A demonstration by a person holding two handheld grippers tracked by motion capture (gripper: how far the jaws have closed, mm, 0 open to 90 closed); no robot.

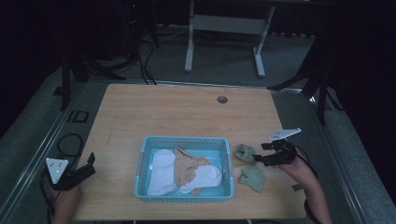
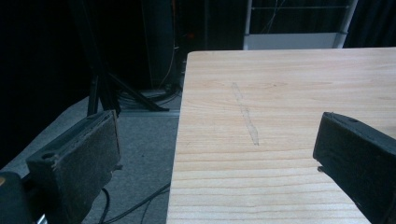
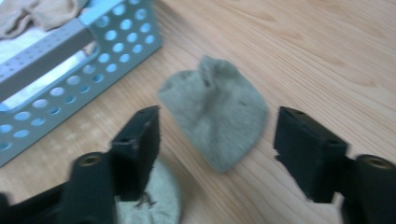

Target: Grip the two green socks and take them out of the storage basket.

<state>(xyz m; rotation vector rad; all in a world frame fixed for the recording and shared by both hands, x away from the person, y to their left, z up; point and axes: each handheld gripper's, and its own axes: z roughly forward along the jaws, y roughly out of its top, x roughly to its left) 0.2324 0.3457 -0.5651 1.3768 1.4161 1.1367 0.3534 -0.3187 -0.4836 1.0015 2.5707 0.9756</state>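
Green crumpled sock [image 3: 215, 114] on woodgrain

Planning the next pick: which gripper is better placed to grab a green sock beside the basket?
Right: the right gripper hovers open at the green socks, while the left gripper sits at the table's far left edge.

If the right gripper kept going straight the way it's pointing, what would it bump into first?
Most likely the grey-green sock lying on the table just ahead of the open right gripper. The blue basket sits off to one side of that line.
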